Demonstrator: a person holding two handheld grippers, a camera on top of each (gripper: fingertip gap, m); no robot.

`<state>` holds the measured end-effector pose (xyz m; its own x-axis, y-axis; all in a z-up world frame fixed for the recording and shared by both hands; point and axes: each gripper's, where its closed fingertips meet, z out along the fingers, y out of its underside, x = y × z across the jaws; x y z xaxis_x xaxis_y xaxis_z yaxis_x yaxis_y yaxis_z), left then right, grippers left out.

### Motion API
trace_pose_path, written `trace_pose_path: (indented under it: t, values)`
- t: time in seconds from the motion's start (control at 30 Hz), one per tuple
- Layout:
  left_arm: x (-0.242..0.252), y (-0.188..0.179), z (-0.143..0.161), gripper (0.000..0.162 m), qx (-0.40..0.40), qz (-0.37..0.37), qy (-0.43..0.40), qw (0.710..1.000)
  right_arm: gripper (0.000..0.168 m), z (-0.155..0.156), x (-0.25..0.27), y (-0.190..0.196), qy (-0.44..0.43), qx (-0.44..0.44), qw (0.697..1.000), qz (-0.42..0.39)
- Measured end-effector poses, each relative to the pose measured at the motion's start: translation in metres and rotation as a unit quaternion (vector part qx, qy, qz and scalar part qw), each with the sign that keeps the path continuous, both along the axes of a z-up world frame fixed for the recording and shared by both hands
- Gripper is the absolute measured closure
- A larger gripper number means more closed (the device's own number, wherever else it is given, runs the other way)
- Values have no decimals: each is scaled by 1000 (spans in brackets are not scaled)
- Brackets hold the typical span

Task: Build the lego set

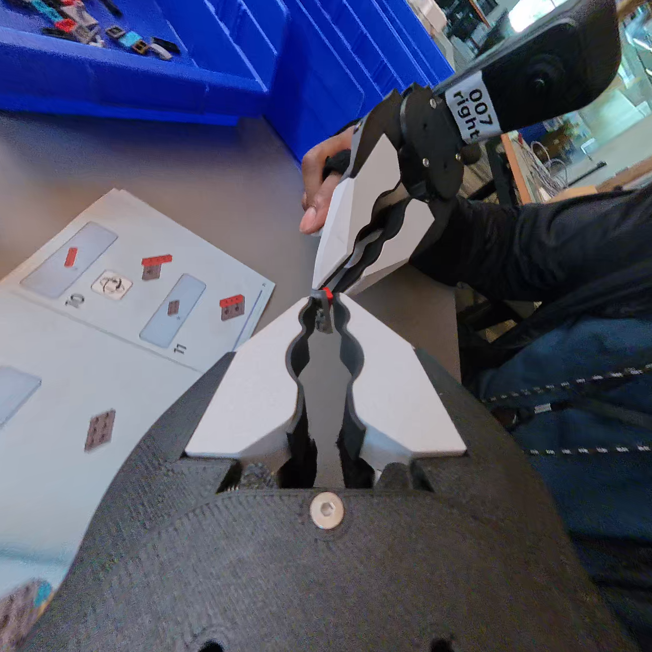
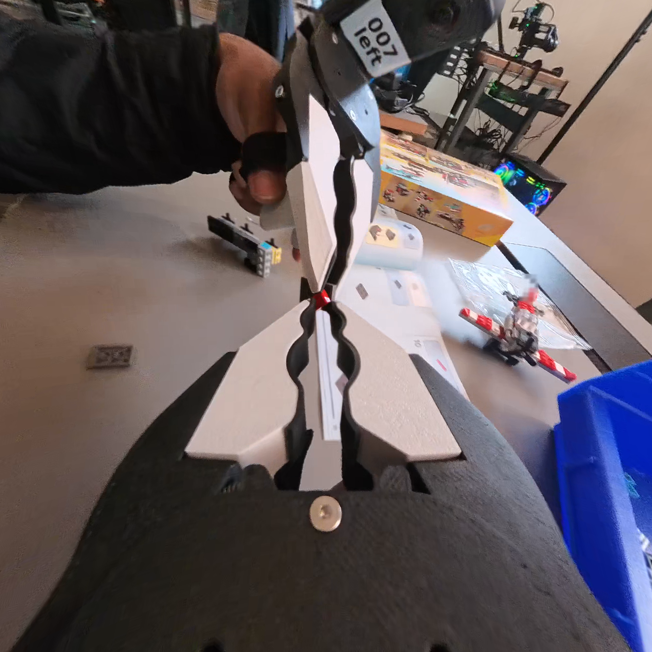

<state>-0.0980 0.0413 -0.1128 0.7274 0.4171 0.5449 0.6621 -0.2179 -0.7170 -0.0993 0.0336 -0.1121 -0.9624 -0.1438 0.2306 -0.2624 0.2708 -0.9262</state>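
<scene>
While my left gripper (image 1: 323,300) pinches a dark grey piece (image 1: 324,319), my right gripper (image 2: 323,304) clamps the red brick (image 2: 321,300) against it.

Around the met tips of the left gripper (image 1: 321,300) and right gripper (image 2: 323,306), bare table (image 2: 53,300) is offered at nine o'clock in the right wrist view, broken only by a grey plate (image 2: 110,356) and a dark brick assembly (image 2: 247,243) at eleven. Passage at three o'clock is blocked by a red-and-white plane model (image 2: 518,331), at one by a yellow box (image 2: 444,197), at four by a blue bin (image 2: 607,476)
</scene>
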Motion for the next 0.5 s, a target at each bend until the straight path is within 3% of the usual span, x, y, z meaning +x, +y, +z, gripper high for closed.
trace_pose_path:
  t: [0.2,0.5]
  values:
    - [-19,9,-9,153,41,-27,-6,999,161,-9,-19,9,12,7,1000,-24]
    - [-10,6,-24,153,4,-39,4,999,160,-24,-11,6,24,31,999,0]
